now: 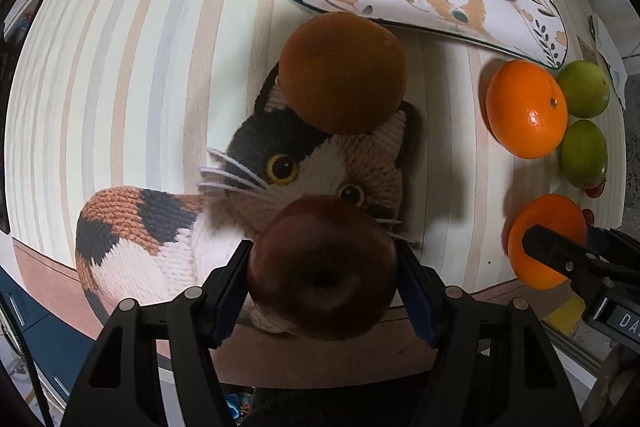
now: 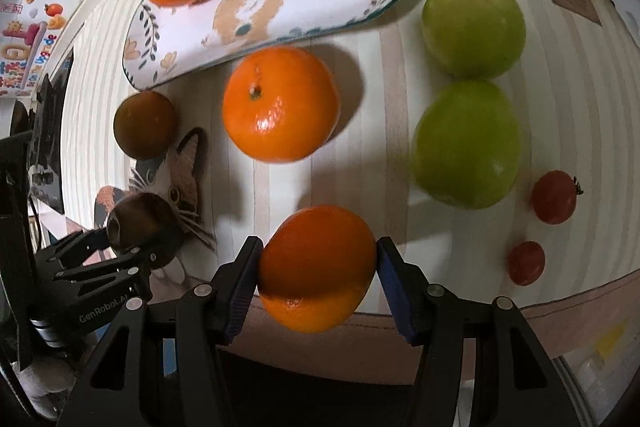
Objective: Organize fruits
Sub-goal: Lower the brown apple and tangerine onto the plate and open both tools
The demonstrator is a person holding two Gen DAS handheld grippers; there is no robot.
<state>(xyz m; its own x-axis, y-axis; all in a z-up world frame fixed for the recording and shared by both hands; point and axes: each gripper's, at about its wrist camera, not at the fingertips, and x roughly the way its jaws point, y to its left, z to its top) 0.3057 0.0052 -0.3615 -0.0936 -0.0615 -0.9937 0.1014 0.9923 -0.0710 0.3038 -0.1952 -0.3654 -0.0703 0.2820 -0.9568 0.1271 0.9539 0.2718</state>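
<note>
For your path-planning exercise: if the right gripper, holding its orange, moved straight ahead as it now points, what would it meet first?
Probably the loose orange on the table, directly ahead of the right gripper and its held orange; depth is uncertain.

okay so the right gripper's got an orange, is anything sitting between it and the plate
Yes. The right gripper holds an orange; another orange sits on the table directly between it and the plate. The plate already carries an orange and an apple, with bare space between.
</note>
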